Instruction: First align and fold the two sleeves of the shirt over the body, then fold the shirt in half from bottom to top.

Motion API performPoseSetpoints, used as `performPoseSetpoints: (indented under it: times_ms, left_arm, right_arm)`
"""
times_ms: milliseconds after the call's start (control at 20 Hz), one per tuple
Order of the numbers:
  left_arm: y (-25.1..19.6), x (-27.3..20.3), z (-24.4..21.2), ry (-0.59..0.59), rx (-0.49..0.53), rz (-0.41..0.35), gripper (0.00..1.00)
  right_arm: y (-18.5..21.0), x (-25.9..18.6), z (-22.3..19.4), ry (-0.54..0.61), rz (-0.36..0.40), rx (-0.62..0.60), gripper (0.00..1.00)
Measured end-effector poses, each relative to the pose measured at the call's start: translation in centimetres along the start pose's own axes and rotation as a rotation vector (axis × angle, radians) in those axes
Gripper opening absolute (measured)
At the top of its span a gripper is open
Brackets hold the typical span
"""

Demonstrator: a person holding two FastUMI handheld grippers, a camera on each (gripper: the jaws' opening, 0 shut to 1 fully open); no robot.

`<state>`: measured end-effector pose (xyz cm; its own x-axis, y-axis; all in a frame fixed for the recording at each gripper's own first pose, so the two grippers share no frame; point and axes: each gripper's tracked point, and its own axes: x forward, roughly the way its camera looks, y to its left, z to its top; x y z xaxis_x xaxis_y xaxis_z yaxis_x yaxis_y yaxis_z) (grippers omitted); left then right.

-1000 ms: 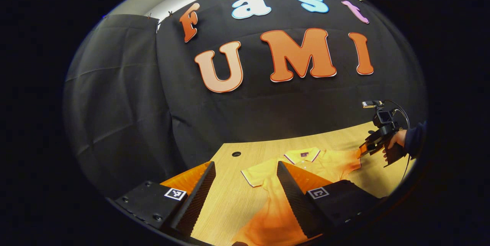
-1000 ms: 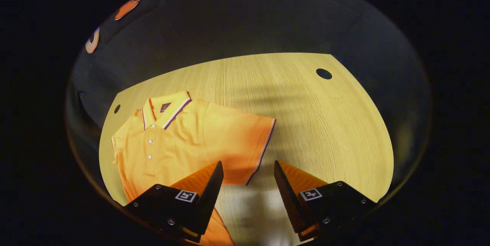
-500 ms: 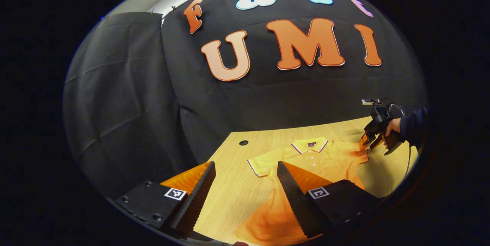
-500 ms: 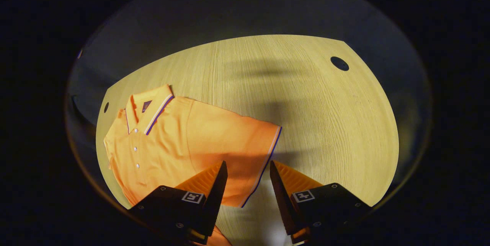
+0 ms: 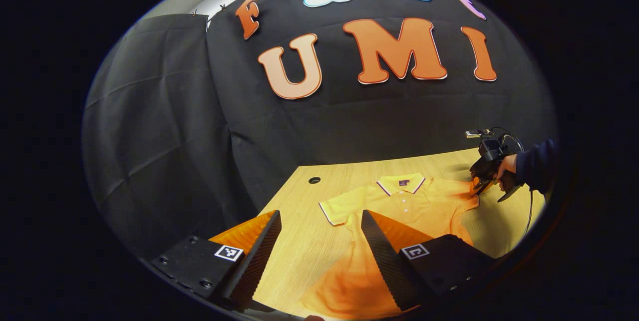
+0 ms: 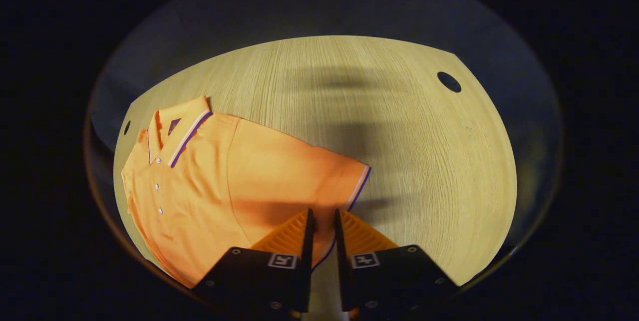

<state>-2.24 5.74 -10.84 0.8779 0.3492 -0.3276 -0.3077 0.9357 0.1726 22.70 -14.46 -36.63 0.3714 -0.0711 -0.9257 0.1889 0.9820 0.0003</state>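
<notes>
An orange polo shirt (image 6: pixel 209 181) lies flat on the wooden table (image 6: pixel 424 161), collar toward the far wall. My right gripper (image 6: pixel 323 213) has its fingers closed to a narrow gap over the striped hem of one short sleeve (image 6: pixel 319 181), with the cloth between them. In the left gripper view the same shirt (image 5: pixel 404 206) lies ahead, and the right gripper (image 5: pixel 477 188) sits at the far sleeve's end, held by a hand (image 5: pixel 506 165). My left gripper (image 5: pixel 320 216) hangs open above the table near the shirt's other sleeve (image 5: pixel 337 208), holding nothing.
A round cable hole (image 5: pixel 314 180) is cut in the table (image 5: pixel 299 246) near the back left corner; another hole (image 6: pixel 449 82) lies at the back right. Black cloth walls close off the table's far and left sides.
The right gripper came down onto the sleeve hem and its fingers closed from wide open to a narrow gap around the cloth. The left gripper shifted only slightly and stayed open.
</notes>
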Motion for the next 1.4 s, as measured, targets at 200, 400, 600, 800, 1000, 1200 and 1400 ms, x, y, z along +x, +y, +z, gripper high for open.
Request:
performPoseSetpoints:
  times_ms: [200, 400, 600, 800, 1000, 1200, 1400]
  left_arm:
    - [-0.4, -0.1, 0.2, -0.007, 0.014, -0.008, 0.99]
    - [-0.2, -0.1, -0.3, 0.004, -0.003, -0.004, 0.99]
    - [0.0, -0.2, -0.5, 0.010, -0.007, 0.004, 0.99]
    - [0.2, -0.3, -0.8, 0.015, -0.005, 0.008, 0.99]
    - [0.8, -0.3, -1.6, 0.031, -0.014, 0.027, 0.99]
    - [2.1, -0.1, -2.4, 0.060, -0.101, 0.053, 0.99]
    - [3.7, 0.6, -2.8, 0.084, -0.164, 0.082, 0.99]
  right_arm:
    - [1.1, -0.3, 0.6, -0.014, 0.077, 0.063, 0.06]
    - [3.1, -2.5, 2.4, -0.054, 0.166, 0.067, 0.00]
    - [5.4, -4.4, 3.6, -0.079, 0.233, 0.075, 0.00]
    - [8.2, -5.6, 4.5, -0.092, 0.289, 0.047, 0.00]
    - [11.4, -6.0, 4.2, -0.072, 0.345, 0.013, 0.00]
    - [13.4, -5.5, 4.0, -0.080, 0.364, -0.027, 0.02]
    - [15.5, -5.0, 2.9, -0.040, 0.402, -0.046, 0.11]
